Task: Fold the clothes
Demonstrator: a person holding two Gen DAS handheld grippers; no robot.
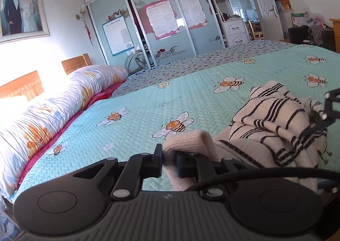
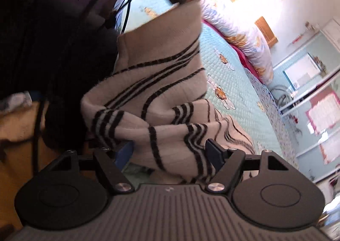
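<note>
A cream sweater with black stripes (image 1: 274,117) lies bunched on the turquoise bee-print bedspread (image 1: 148,96), at the right of the left wrist view. My left gripper (image 1: 170,161) is shut on its plain ribbed cuff (image 1: 187,141), held just above the bed. My right gripper (image 1: 328,109) shows at the right edge, at the sweater's far side. In the right wrist view, which is rolled sideways, my right gripper (image 2: 170,151) stands open. A thick fold of the sweater (image 2: 157,96) runs between its wide-apart fingers (image 2: 213,151).
A rolled floral duvet (image 1: 63,100) lies along the wooden headboard (image 1: 21,86) at left. Sliding wardrobe doors (image 1: 159,28) stand beyond the bed. A person's dark clothing (image 2: 42,50) and cables (image 2: 127,7) fill the left of the right wrist view.
</note>
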